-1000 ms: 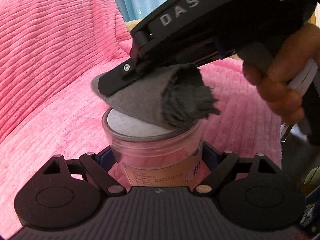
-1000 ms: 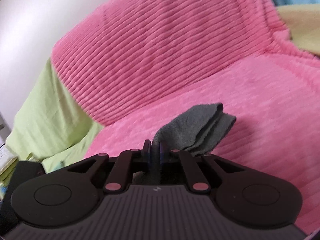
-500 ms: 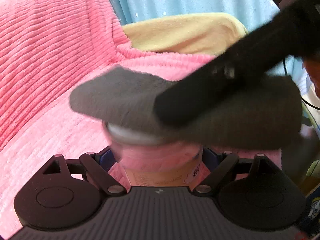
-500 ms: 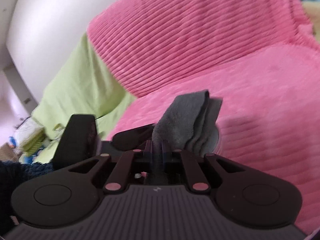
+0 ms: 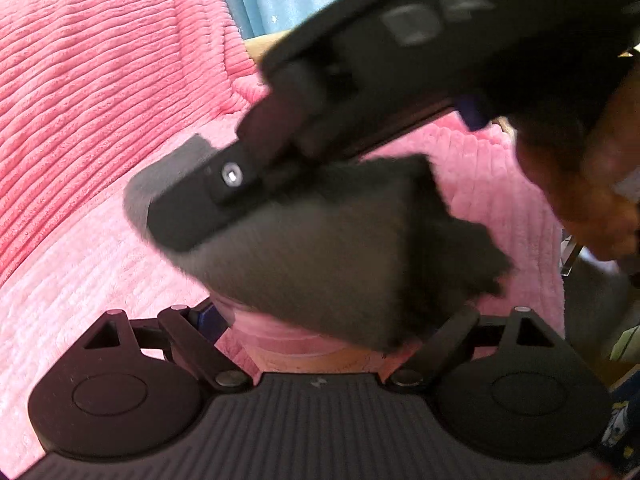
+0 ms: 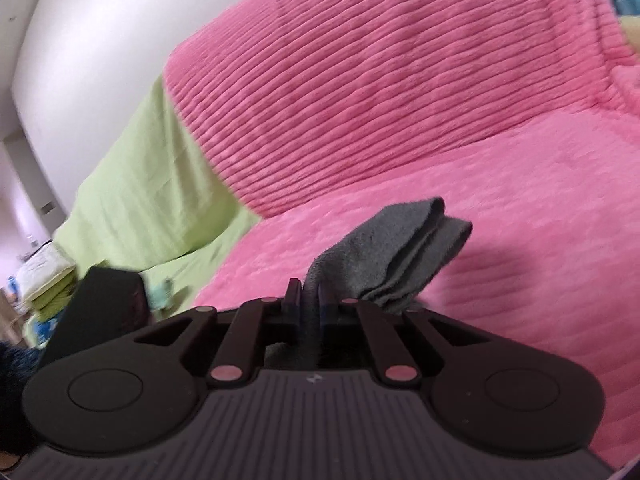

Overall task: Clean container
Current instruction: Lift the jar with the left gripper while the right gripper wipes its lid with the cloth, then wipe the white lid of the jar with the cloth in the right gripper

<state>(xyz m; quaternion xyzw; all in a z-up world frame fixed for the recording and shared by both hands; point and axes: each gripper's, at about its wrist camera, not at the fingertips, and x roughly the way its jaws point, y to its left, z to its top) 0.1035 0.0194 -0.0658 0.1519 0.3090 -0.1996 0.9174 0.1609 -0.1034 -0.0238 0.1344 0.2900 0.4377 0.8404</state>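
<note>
One clear container (image 5: 304, 350) sits low in the centre of the left wrist view, held between the left tongs (image 5: 316, 320), whose jaws stand apart at its sides and press on it. Its top is hidden under a folded grey cloth (image 5: 320, 248), which the right tongs (image 6: 308, 300) pinch tight with jaws nearly closed. The wiping step looks to be in hand, with the cloth laid over the rim. Next, the cloth likely needs rubbing round the mouth while the container stays steady. Behind lies a pink ribbed blanket (image 6: 380, 92).
</note>
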